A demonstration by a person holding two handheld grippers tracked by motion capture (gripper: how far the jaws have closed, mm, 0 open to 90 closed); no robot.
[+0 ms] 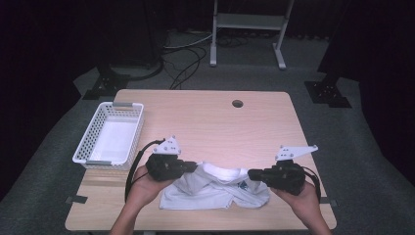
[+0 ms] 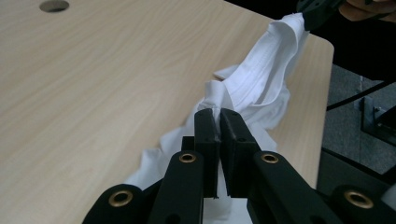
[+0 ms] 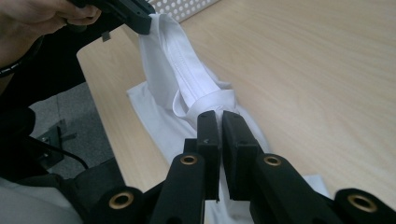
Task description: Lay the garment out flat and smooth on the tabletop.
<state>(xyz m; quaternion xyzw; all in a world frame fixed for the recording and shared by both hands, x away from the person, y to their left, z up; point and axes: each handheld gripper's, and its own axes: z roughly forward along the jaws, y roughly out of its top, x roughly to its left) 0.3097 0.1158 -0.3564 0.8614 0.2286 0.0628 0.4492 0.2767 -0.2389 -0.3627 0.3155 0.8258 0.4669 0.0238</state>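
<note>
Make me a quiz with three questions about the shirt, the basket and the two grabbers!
1. Where is the basket?
A. table's left side
B. table's right side
C. on the floor

2. What colour is the shirt?
A. red
B. white
C. black

3. What are the grippers doing?
A. both open
B. one open
C. both shut on the shirt

Answers:
1 A: the high view shows it on the table, left of the left gripper.
2 B: the cloth is white in every view.
3 C: each gripper view shows the jaws pinching the cloth, the right gripper too.
</note>
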